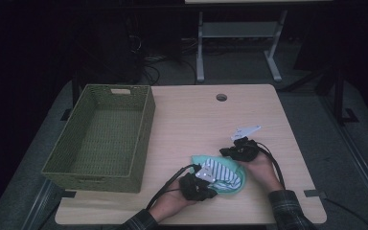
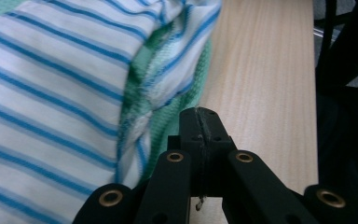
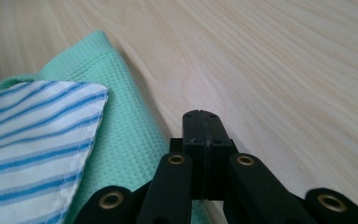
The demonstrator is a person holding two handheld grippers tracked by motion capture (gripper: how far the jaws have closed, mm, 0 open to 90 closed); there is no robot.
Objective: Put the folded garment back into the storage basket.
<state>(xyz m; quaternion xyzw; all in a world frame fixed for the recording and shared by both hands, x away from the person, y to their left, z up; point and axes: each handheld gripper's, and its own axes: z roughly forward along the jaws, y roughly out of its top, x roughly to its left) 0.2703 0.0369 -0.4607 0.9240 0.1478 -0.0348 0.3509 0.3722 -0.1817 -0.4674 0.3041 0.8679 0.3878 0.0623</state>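
Observation:
A white cloth with blue stripes lies on top of a mint-green waffle cloth near the table's front edge. My left gripper rests at the pile's near left side. Its jaws are shut beside the striped cloth and the green cloth, with nothing between them. My right gripper sits at the pile's far right edge. It is shut too, its tips just beside the green cloth and over bare wood. A corner of the striped cloth lies further off.
An olive-green woven basket stands empty on the left part of the wooden table. A round cable hole is at the table's back. Bare tabletop lies between the basket and the cloths and behind them.

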